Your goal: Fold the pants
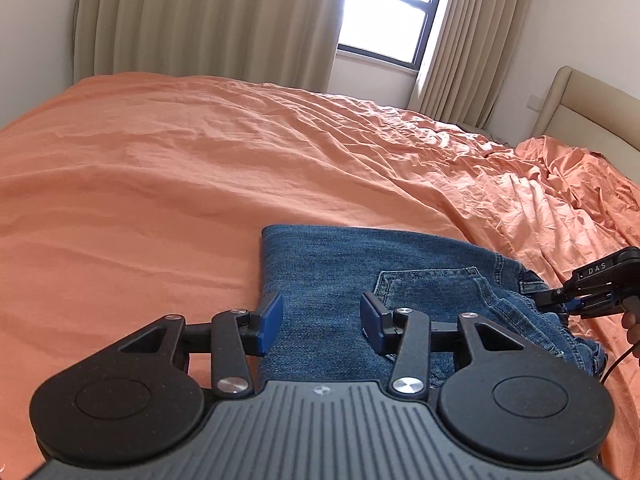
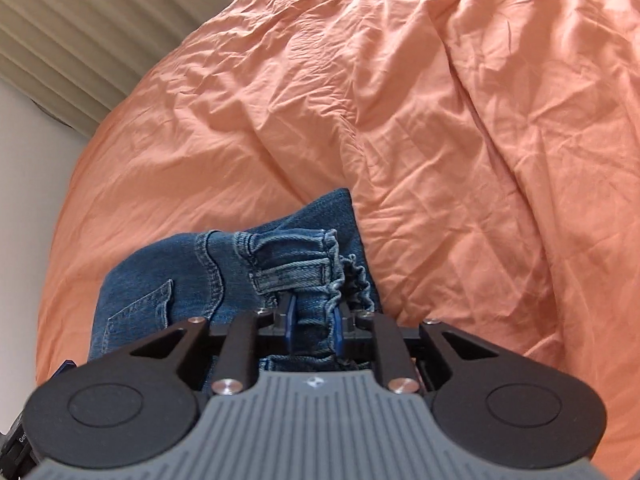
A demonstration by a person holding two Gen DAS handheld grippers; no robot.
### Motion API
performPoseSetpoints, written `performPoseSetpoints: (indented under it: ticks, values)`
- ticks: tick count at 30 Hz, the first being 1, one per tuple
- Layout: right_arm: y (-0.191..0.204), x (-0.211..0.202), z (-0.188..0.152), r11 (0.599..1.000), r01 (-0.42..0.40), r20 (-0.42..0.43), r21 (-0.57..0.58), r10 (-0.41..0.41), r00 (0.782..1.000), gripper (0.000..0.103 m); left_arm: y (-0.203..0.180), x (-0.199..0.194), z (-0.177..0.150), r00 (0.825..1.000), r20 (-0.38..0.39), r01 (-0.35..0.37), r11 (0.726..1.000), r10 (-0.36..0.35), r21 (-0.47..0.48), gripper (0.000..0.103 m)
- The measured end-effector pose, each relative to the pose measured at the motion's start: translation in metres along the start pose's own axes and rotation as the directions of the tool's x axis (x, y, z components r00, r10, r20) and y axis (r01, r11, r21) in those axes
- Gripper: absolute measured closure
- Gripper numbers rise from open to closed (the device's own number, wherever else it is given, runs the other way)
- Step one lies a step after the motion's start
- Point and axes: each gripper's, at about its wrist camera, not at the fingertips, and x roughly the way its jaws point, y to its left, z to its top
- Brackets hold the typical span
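Blue denim pants [image 1: 340, 276] lie folded into a short stack on the orange bed sheet [image 1: 160, 168], back pocket up. My left gripper [image 1: 322, 322] is open and empty, just above the near left edge of the stack. My right gripper [image 2: 314, 326] is shut on the bunched waistband end of the pants [image 2: 296, 264] and lifts it slightly. The right gripper also shows at the right edge of the left wrist view [image 1: 560, 300], clamped on the pants' right end.
The wrinkled orange sheet [image 2: 440, 120] covers the whole bed. Beige curtains [image 1: 200, 20] and a window [image 1: 392, 12] stand behind the bed. A beige headboard [image 1: 580, 108] is at the far right, with bunched sheet in front of it.
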Motion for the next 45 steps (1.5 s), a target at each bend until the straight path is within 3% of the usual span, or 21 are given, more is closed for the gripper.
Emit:
performPoseSetpoints:
  ticks: [4,7,10,14,19,24,27,29,31,33,35,36,38,40,44,45]
  values:
    - [0.011,-0.030,-0.009,0.995,0.031,0.065,-0.091,-0.025,0.998,0.075,-0.004,-0.011,-0.002,1.000,0.002,0.011,1.000,-0.011,0.002,0.051]
    - [0.017,-0.064,-0.033,0.981,0.072,0.166,-0.182,-0.042,0.985,0.074,-0.011,-0.024,-0.007,1.000,0.008,0.001,1.000,-0.001,0.016,0.051]
    - [0.019,-0.091,-0.067,0.970,0.052,0.247,-0.238,0.009,0.969,0.074,-0.019,-0.034,-0.009,0.999,-0.013,-0.035,0.997,0.036,0.069,0.051]
    - [0.027,-0.101,-0.109,0.957,0.067,0.341,-0.281,0.034,0.939,0.078,-0.028,-0.059,-0.015,0.997,-0.045,-0.048,0.987,0.056,0.154,0.050]
    - [0.024,-0.082,-0.129,0.955,0.050,0.337,-0.292,0.054,0.940,0.078,-0.045,-0.086,-0.033,0.984,-0.141,-0.054,0.942,0.105,0.331,0.043]
    - [0.022,-0.063,-0.135,0.932,0.079,0.349,-0.353,0.053,0.936,0.076,-0.067,-0.086,-0.061,0.947,-0.223,-0.088,0.856,0.230,0.510,0.038]
    - [0.020,-0.061,-0.137,0.916,0.085,0.356,-0.392,0.066,0.932,0.076,-0.072,-0.074,-0.072,0.927,-0.237,-0.120,0.829,0.290,0.546,0.038]
    - [0.016,-0.060,-0.136,0.919,0.068,0.350,-0.388,0.079,0.933,0.076,-0.072,-0.066,-0.075,0.921,-0.235,-0.142,0.831,0.310,0.538,0.038]
    - [0.013,-0.060,-0.134,0.928,0.046,0.341,-0.369,0.089,0.936,0.076,-0.073,-0.054,-0.076,0.911,-0.252,-0.153,0.836,0.326,0.527,0.040]
    - [0.011,-0.061,-0.134,0.931,0.032,0.335,-0.363,0.098,0.937,0.076,-0.076,-0.046,-0.076,0.903,-0.248,-0.171,0.822,0.351,0.543,0.065]
    - [0.010,-0.060,-0.133,0.932,0.031,0.332,-0.362,0.098,0.938,0.076,-0.079,-0.042,-0.073,0.891,-0.273,-0.157,0.811,0.363,0.564,0.078]
    - [0.009,-0.059,-0.133,0.934,0.028,0.329,-0.357,0.098,0.939,0.076,-0.082,-0.045,-0.072,0.887,-0.270,-0.149,0.785,0.375,0.602,0.080]
    - [0.006,-0.058,-0.132,0.938,0.024,0.315,-0.345,0.092,0.945,0.076,-0.089,-0.055,-0.070,0.891,-0.236,-0.119,0.702,0.387,0.703,0.082]
    - [0.005,-0.055,-0.130,0.942,0.020,0.297,-0.336,0.085,0.951,0.076,-0.091,-0.064,-0.071,0.894,-0.220,-0.095,0.644,0.391,0.759,0.083]
    - [0.008,-0.050,-0.131,0.934,0.041,0.281,-0.354,0.064,0.958,0.076,-0.094,-0.055,-0.096,0.874,-0.216,-0.041,0.508,0.436,0.860,0.085]
    - [0.008,-0.049,-0.132,0.931,0.047,0.279,-0.361,0.060,0.958,0.076,-0.093,-0.050,-0.103,0.868,-0.225,-0.026,0.492,0.443,0.870,0.085]
